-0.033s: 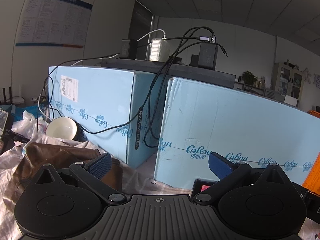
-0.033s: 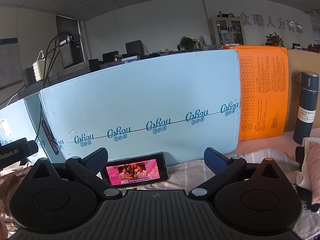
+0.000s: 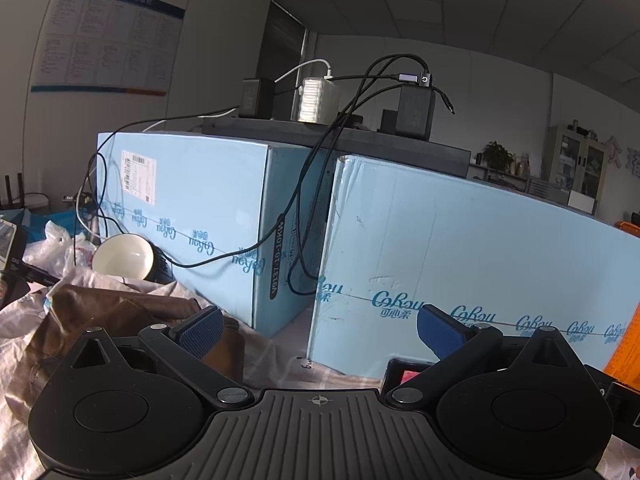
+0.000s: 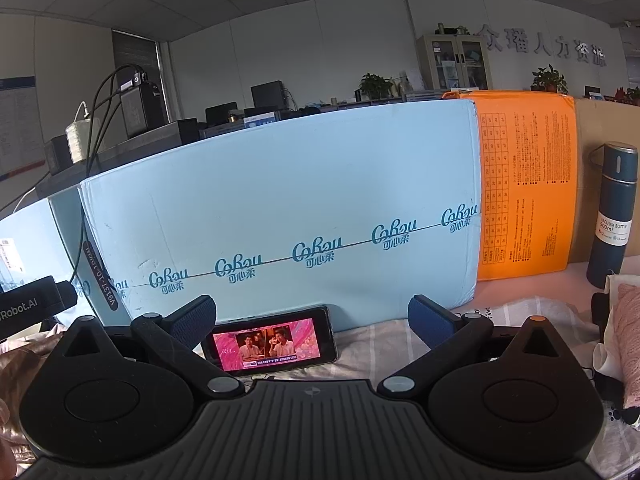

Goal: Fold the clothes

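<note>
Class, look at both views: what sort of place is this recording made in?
Probably an office: a glass-fronted filing cabinet, dark desktop monitors and a printed wall notice board stand behind the blue cardboard boxes.

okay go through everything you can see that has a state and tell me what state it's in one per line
left gripper: open, holding nothing
right gripper: open, holding nothing
brown garment: crumpled, unfolded
phone: screen on, lying on its long edge
white bowl: tipped on its side, empty
vacuum bottle: upright, capped
pink garment: bunched up
</note>
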The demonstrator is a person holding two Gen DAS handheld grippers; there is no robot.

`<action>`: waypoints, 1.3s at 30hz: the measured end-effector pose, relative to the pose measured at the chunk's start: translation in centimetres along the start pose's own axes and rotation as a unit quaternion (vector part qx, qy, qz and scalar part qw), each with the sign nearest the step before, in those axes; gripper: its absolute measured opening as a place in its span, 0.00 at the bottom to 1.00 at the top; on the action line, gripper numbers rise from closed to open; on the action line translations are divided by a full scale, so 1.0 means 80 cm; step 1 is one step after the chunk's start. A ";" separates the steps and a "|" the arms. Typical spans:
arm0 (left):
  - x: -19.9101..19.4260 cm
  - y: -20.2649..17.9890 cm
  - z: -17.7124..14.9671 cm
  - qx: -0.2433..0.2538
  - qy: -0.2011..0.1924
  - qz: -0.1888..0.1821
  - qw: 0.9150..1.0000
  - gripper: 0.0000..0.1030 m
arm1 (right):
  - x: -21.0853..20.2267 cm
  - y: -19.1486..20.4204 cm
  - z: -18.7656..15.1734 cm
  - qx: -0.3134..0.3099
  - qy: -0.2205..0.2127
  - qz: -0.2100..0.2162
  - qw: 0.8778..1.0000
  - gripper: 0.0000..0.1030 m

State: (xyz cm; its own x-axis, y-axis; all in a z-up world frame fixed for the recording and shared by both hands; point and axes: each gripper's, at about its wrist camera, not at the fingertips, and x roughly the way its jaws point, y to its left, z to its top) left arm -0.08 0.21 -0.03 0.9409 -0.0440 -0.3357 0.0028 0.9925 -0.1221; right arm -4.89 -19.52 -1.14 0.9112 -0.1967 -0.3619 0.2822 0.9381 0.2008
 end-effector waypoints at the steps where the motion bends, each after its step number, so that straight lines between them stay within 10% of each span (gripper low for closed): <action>1: 0.000 0.001 0.000 0.000 -0.001 0.000 1.000 1.00 | 0.000 0.000 0.000 0.003 0.000 0.001 1.000 1.00; 39: -0.012 0.023 0.010 -0.058 -0.011 -0.034 0.998 1.00 | -0.004 0.003 -0.003 0.038 -0.033 0.015 0.999 1.00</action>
State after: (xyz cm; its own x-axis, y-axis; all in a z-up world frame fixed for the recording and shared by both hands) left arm -0.72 2.17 0.83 0.9473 -0.1065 -0.3023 0.0282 0.9672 -0.2523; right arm -5.20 -19.20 -1.22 0.9364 -0.1898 -0.2952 0.2745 0.9202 0.2790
